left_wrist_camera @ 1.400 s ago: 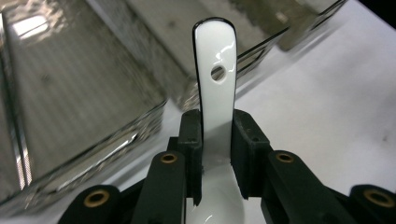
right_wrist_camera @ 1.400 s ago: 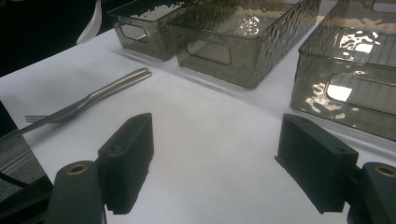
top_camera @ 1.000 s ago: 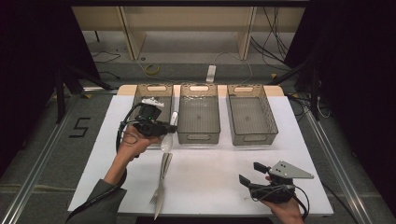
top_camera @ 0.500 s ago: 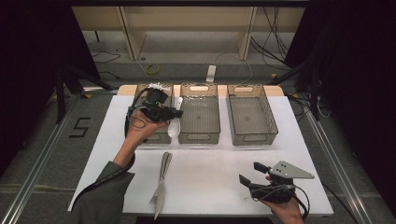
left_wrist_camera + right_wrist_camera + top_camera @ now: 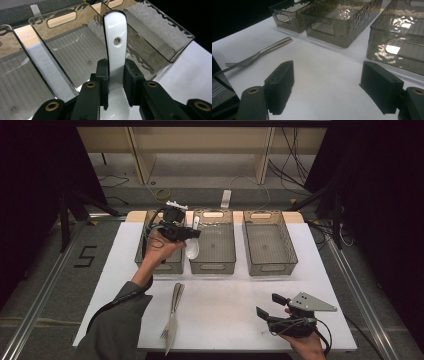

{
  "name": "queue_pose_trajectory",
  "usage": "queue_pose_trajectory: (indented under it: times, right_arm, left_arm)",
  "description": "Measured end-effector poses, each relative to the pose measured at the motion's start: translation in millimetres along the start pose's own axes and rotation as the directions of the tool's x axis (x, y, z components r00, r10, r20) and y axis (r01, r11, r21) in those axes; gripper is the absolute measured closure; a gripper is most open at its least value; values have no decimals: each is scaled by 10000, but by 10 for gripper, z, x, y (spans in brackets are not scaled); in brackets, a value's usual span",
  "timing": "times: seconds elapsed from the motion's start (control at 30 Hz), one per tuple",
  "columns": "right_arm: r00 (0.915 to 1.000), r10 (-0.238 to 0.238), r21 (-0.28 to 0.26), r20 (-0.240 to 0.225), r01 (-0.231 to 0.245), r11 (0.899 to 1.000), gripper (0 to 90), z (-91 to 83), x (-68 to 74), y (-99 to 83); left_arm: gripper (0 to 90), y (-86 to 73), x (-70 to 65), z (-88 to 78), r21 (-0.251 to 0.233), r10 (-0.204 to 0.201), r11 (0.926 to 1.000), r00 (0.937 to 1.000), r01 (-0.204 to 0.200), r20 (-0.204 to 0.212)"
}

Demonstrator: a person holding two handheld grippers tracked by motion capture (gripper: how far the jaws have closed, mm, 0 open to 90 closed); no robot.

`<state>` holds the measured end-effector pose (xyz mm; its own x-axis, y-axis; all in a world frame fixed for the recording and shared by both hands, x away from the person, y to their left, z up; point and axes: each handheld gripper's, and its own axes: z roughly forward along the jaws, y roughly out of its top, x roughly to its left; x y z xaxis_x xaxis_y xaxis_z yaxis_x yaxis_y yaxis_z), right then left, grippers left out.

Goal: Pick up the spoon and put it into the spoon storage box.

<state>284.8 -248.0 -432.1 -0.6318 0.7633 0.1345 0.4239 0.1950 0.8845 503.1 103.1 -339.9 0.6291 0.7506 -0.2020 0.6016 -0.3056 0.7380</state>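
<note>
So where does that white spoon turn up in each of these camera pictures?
High view: the white spoon hangs from the left gripper, above the gap between the left and middle bins.
Left gripper view: centre of the picture, the spoon clamped between the black jaws, its handle pointing up.
Right gripper view: I cannot make it out there.
Shared landmark: the middle bin.

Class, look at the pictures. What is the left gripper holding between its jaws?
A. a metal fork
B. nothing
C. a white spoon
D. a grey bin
C: in the left gripper view the left gripper has its jaws closed on the handle of the white spoon, held over the bins; the fork lies on the table.
</note>
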Motion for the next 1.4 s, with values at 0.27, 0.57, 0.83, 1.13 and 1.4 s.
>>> queue_pose_trajectory:
  times: [0.27, 0.57, 0.83, 1.13, 1.4]
  right_arm:
    - [10000, -2, -3, -11, 2, 10000, 278, -5, 2, 1]
    - [10000, 3, 5, -41, -3, 10000, 278, -6, 2, 2]
    - [10000, 9, -6, -58, -9, 10000, 278, -8, 1, 4]
    - [10000, 32, -14, -81, -32, 10000, 278, -8, 3, 3]
    - [9999, 25, -13, -105, -25, 10000, 278, -4, 4, 2]
  left_arm:
    - [753, 37, -3, 183, 40, -249, 9997, 9997, 249, 68]
    - [755, 113, 23, 251, 0, -234, 9997, 9996, 234, -131]
    - [757, 152, 69, 294, -154, -354, 9993, 9992, 352, -171]
    - [759, 156, 68, 449, 57, -306, 9995, 9987, 309, -415]
    - [760, 114, 117, 514, 157, -322, 9993, 9983, 330, -480]
